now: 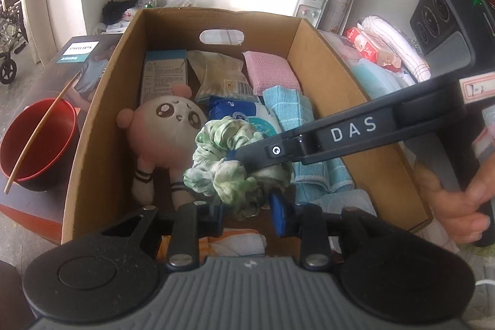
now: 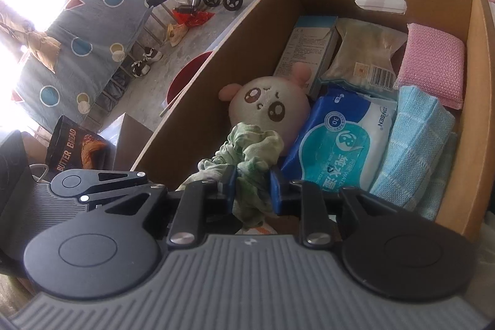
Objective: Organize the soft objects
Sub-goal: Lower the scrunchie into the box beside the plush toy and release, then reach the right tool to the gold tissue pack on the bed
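Two hand-held grippers: both over the near end of the cardboard box [image 1: 321, 57].
Right hand-held gripper [image 2: 252, 186]: I see its blue pads clamped on the green scrunchie [image 2: 247, 150], jaws narrow.
Left hand-held gripper [image 1: 247, 211]: jaws parted, the scrunchie's lower folds hang between the pads; I can't tell if they touch.
Scrunchie position: above the plush doll [image 1: 164, 126], toward the box's near edge.
Box contents: wet-wipes pack [image 2: 337, 138], blue towel [image 2: 414, 150] along the right wall, pink sponge [image 2: 433, 64] in the far right corner.
Outside: red bowl [image 1: 37, 144] beside the left wall.
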A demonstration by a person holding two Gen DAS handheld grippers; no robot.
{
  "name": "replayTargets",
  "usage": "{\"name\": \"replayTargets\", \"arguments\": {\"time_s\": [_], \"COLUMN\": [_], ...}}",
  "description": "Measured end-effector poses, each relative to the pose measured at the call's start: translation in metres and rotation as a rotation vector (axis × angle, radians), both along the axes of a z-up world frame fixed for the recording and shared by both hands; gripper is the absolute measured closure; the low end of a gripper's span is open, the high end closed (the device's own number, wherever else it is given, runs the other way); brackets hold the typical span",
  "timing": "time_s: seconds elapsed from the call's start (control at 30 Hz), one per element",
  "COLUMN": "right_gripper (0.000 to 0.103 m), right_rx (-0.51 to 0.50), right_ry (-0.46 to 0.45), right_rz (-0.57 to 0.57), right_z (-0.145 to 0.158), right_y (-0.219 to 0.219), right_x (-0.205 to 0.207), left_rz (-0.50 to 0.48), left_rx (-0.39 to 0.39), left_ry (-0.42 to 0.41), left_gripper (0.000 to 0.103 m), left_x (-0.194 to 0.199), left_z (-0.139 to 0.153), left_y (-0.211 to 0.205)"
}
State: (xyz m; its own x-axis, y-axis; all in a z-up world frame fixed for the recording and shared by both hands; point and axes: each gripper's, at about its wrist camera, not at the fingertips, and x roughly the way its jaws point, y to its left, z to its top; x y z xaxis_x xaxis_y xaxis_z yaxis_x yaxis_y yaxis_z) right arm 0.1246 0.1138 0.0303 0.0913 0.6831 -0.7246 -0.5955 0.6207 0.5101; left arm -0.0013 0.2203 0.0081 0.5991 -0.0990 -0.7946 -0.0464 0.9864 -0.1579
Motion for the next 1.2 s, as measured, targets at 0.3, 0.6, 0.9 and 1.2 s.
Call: {"name": "replayTargets", "arguments": {"time_s": [0.3,0.6,0.9,1.2], "right_gripper": [0.080,0.075,0.074,0.048], "right_rx": [-0.058,0.036,0.092,0.191], "right_ry": [0.004,-0.021,-0.043,-0.112], "right_rz": [0.025,0.049,-0.046,-0.210], "right_z": [-0.033,-0.025,-0.005,0.024], "right_y": [0.025,0.038,0.013,-0.078], "right_x": [0.018,0.023,0.031,0.009], "left_rz": [0.074,0.102,0.115,0.024], "left_rx": [-0.002,0.030,0.033,0.047], "left_ry": [0.009,-0.024,-0.049,-0.125], "left_gripper": [0.049,0.045,0.042,0.028], "left_x": [-0.004,-0.007,-0.011,0.008], "left_z": [-0.005,0.003,0.009,0.031], "left_y": [0.017,0.021,0.017,-0.019]}}
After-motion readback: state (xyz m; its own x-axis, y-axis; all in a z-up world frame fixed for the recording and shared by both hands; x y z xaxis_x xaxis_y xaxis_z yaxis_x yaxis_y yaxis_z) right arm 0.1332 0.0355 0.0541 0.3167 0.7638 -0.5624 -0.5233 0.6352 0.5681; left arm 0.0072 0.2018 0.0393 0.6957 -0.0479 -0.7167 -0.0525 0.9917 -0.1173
